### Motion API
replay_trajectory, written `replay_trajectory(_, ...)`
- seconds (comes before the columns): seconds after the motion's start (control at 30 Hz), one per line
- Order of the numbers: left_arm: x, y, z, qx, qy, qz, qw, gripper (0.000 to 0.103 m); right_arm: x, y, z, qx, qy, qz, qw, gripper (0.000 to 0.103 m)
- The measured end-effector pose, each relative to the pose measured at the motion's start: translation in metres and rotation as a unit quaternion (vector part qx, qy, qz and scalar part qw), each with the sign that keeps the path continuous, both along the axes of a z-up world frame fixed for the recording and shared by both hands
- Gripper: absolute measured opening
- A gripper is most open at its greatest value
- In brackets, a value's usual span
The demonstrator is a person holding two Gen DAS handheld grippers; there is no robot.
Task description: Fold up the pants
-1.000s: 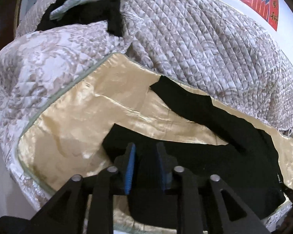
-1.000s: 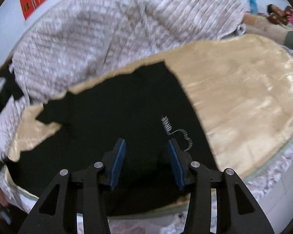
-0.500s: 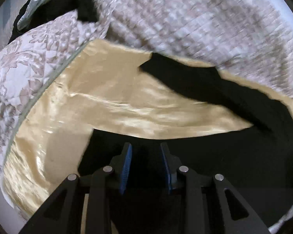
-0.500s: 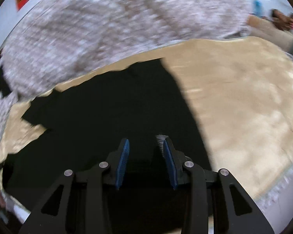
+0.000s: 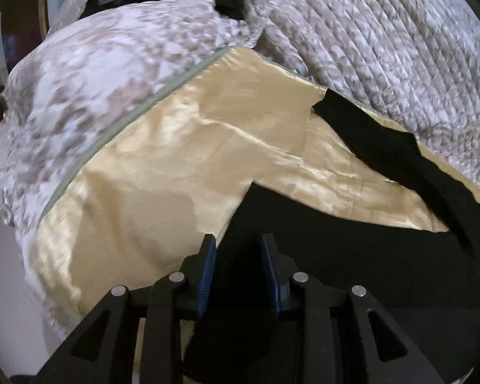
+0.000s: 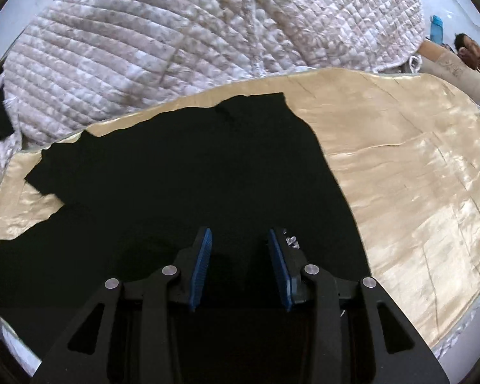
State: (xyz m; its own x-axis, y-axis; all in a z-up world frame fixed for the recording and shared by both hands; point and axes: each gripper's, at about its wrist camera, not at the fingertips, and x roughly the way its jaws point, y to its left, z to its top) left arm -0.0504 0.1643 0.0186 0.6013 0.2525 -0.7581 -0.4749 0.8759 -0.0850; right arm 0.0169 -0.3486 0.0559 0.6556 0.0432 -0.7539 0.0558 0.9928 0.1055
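L claw [image 5: 238, 268] now sits farther along the black pants [image 5: 352, 256] leg than 1 s ago. Both claws gape over pants on the gold sheet [image 5: 176, 166]; R claw [image 6: 240, 265] nr the drawstring [image 6: 291, 240].

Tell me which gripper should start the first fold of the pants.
Left, probably. The left gripper sits open at a leg's end on the pants; the right gripper hovers open over the broad middle.

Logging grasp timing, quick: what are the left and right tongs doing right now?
Left tongs: open, over the black pants, holding nothing.
Right tongs: open, over the pants, holding nothing.
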Motion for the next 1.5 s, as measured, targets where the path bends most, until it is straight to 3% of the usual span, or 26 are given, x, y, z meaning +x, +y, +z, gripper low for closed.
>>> replay_trajectory(0.1,-0.025,0.004,-0.001,-0.011,0.008,0.009,0.9999,0.032,0.000,0.003,-0.001,0.015,0.002,0.006,1.000,0.038)
replay_trajectory(0.23,-0.049,0.011,-0.016,-0.014,0.049,0.029,0.9983,0.032,-0.002,0.010,0.002,0.026,-0.003,0.018,0.999,0.038)
replay_trajectory(0.37,-0.067,0.007,-0.003,0.004,0.028,0.033,0.9991,0.032,-0.008,0.015,0.005,0.034,-0.008,0.027,0.999,0.038)
replay_trajectory(0.47,-0.063,-0.011,0.007,0.015,0.005,0.000,0.9999,0.032,-0.015,0.021,0.006,0.045,-0.009,0.044,0.998,0.038)
replay_trajectory(0.57,-0.050,-0.045,0.009,0.005,-0.014,-0.065,0.9978,0.032,-0.024,0.034,0.007,0.043,-0.011,0.069,0.997,0.038)
replay_trajectory(0.63,-0.044,-0.075,0.003,-0.008,-0.024,-0.121,0.9923,0.032,-0.037,0.049,0.005,0.037,-0.012,0.094,0.995,0.041)
replay_trajectory(0.73,-0.039,-0.109,-0.014,-0.006,-0.008,-0.178,0.9840,0.032,-0.056,0.069,0.000,0.023,-0.007,0.128,0.991,0.042)
replay_trajectory(0.8,-0.038,-0.123,-0.027,0.008,0.014,-0.189,0.9819,0.033,-0.067,0.077,-0.006,0.015,0.000,0.141,0.990,0.042)
replay_trajectory(0.87,-0.044,-0.134,-0.028,0.049,0.008,-0.193,0.9799,0.035,-0.075,0.082,-0.017,0.006,0.018,0.149,0.989,0.045)
replay_trajectory(0.93,-0.041,-0.135,-0.024,0.046,0.011,-0.196,0.9795,0.035,-0.079,0.084,-0.019,-0.011,0.012,0.156,0.988,0.046)
replay_trajectory(1.2,-0.025,-0.141,-0.011,0.038,-0.004,-0.203,0.9785,0.035,-0.072,0.076,-0.005,-0.014,-0.012,0.124,0.992,0.048)
replay_trajectory(1.33,-0.018,-0.144,-0.020,0.044,-0.003,-0.207,0.9773,0.036,-0.066,0.066,-0.013,-0.009,0.010,0.097,0.995,0.049)
replay_trajectory(1.5,-0.016,-0.146,-0.024,0.051,-0.002,-0.211,0.9762,0.036,-0.068,0.064,-0.007,-0.008,0.000,0.089,0.996,0.049)
